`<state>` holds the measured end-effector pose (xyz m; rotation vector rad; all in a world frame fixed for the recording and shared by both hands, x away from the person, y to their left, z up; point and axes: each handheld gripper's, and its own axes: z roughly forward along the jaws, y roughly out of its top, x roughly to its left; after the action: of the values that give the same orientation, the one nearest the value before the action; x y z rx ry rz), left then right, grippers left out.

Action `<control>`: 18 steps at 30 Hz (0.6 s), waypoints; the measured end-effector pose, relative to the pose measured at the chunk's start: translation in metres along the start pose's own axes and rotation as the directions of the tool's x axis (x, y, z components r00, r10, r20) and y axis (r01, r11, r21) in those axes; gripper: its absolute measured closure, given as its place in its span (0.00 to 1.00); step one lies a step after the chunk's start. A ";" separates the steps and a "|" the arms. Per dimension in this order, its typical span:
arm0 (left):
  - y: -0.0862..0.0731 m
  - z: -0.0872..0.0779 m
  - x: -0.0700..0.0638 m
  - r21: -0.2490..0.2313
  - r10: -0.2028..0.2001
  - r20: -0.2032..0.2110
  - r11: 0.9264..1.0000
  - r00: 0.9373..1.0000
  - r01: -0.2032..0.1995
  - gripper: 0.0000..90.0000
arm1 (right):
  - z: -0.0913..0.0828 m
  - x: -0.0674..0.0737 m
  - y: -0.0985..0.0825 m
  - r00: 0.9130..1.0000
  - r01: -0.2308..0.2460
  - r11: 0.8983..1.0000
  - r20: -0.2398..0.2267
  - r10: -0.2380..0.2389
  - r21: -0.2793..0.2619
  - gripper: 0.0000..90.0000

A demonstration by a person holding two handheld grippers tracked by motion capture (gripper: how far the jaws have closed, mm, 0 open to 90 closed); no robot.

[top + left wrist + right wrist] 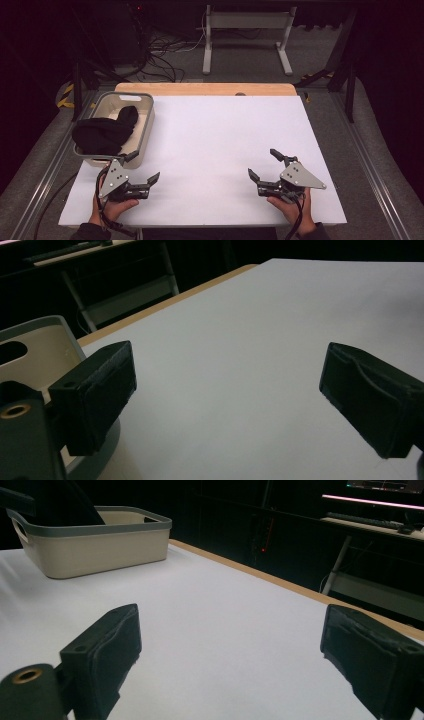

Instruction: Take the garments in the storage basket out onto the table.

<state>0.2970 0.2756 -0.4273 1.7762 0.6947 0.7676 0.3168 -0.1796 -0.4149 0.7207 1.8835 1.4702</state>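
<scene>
Claws rest low at the near edge of the white counter (225,140), one in each of the person's hands. The left claw (146,169) sits just beside the near end of a beige bin (146,127) with a grey rim, its jaws spread wide with nothing between them; one jaw tip stands close against the bin's near wall, though I cannot tell whether it touches. In the left gripper view the two black pads (102,390) stand far apart over bare white surface, and the bin's rim (45,322) shows beside the left one. A black cloth bundle (105,131) lies in the bin and spills over its left rim. The right claw (264,163) is well apart from the bin, at the counter's near right, its jaws likewise wide and empty. In the right gripper view the bin (95,545) stands far off at the upper left.
</scene>
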 end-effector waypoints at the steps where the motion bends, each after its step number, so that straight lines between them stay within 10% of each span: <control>1: 0.000 0.000 0.000 0.001 0.001 -0.002 1.000 1.000 -0.001 0.10 | 0.000 0.000 -0.001 1.000 -0.003 1.000 -0.002 0.003 -0.001 0.12; 18: -0.002 -0.022 0.018 -0.013 -0.038 -0.113 0.999 0.993 0.037 0.12 | 0.008 0.003 -0.004 0.999 0.000 1.000 -0.043 0.000 -0.006 0.11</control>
<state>0.2915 0.3026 -0.4208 1.7150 0.7956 0.8501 0.3209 -0.1733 -0.4206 0.6912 1.9101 1.5022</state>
